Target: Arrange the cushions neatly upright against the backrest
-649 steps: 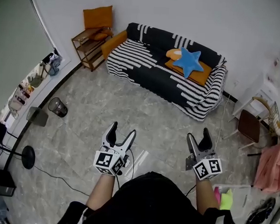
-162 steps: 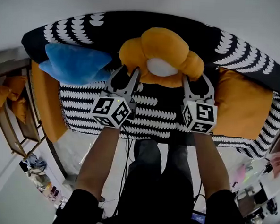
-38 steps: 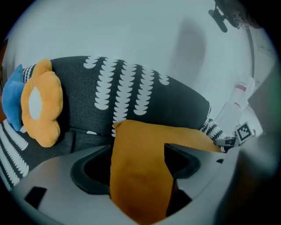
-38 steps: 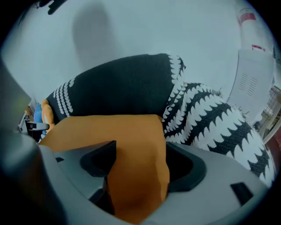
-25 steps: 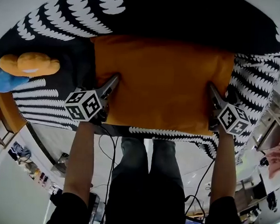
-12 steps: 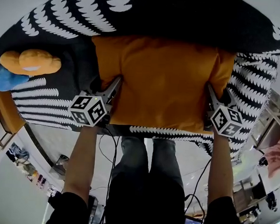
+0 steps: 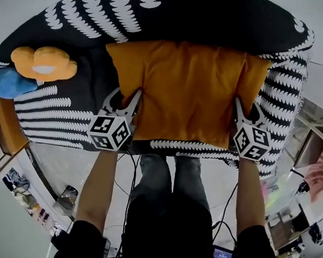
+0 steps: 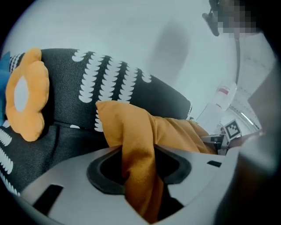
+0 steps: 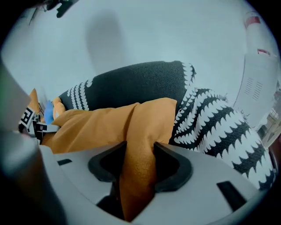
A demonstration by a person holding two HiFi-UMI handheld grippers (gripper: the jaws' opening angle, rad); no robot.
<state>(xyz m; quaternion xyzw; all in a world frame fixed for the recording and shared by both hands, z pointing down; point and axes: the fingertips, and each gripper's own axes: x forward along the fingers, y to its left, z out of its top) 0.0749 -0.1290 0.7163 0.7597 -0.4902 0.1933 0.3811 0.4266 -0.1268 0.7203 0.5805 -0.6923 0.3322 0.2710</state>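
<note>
Orange cushion [image 7: 188, 89] hangs spread between the two grippers, one at each side edge, near its lower corners. The left gripper [image 7: 125, 98] is clenched on a bunched fold of the orange fabric. In the left gripper view the cloth runs down through the gap between the dark pads [image 8: 97, 175], which press it from both sides. These jaws have just been closing on that fold. The right gripper [image 7: 244, 111] grips the opposite edge in the same way, with a thick pleat of fabric squeezed between its pads [image 9: 178, 169]. Its jaws have also just been closing.

Ahead of both tools, the cushion's far edge rises in front of the backrest [image 7: 222, 20] of a black sofa [image 7: 70, 112] with a white scalloped pattern (whether cushion and backrest touch cannot be told). The near edge hangs by the seat front, level with the marker cubes.

Well out beyond the left gripper, a flower-shaped cushion [image 7: 44, 63], orange with a pale centre, stands against the same backrest. A blue cushion [image 7: 9, 82] lies just past it. Each gripper view shows the other tool's marker cube at the far end of the orange fabric.
</note>
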